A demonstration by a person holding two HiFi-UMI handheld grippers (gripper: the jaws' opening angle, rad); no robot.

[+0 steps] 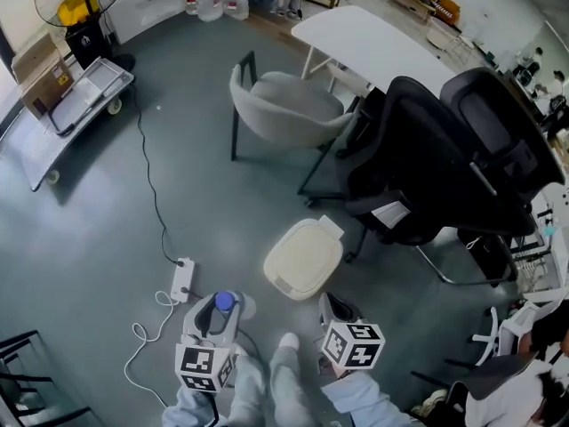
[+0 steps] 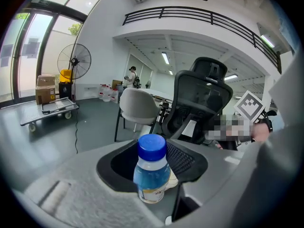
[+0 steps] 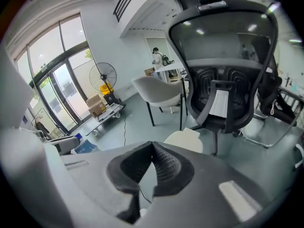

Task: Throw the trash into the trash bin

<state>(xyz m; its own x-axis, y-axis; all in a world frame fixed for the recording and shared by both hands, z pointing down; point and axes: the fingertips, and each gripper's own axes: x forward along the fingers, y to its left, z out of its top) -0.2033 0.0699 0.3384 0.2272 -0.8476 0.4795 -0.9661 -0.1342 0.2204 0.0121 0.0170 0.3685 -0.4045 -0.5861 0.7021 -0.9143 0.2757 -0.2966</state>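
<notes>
A small clear plastic bottle (image 2: 152,172) with a blue cap (image 2: 152,147) stands upright between the dark pads of my left gripper (image 2: 153,159), which is shut on it. In the head view the left gripper (image 1: 222,304) and bottle cap (image 1: 224,302) are at the bottom, left of the cream lidded trash bin (image 1: 302,258). My right gripper (image 1: 334,310) hangs just below and right of the bin. In its own view the right gripper (image 3: 152,145) has its tips touching with nothing between them, and the trash bin (image 3: 184,139) lies on the floor just beyond.
Black office chairs (image 1: 444,158) crowd the right of the bin, with a grey shell chair (image 1: 284,105) and a white table (image 1: 373,38) behind. A white power strip (image 1: 182,278) with its cable lies on the floor to the left. A flat cart (image 1: 80,87) stands far left.
</notes>
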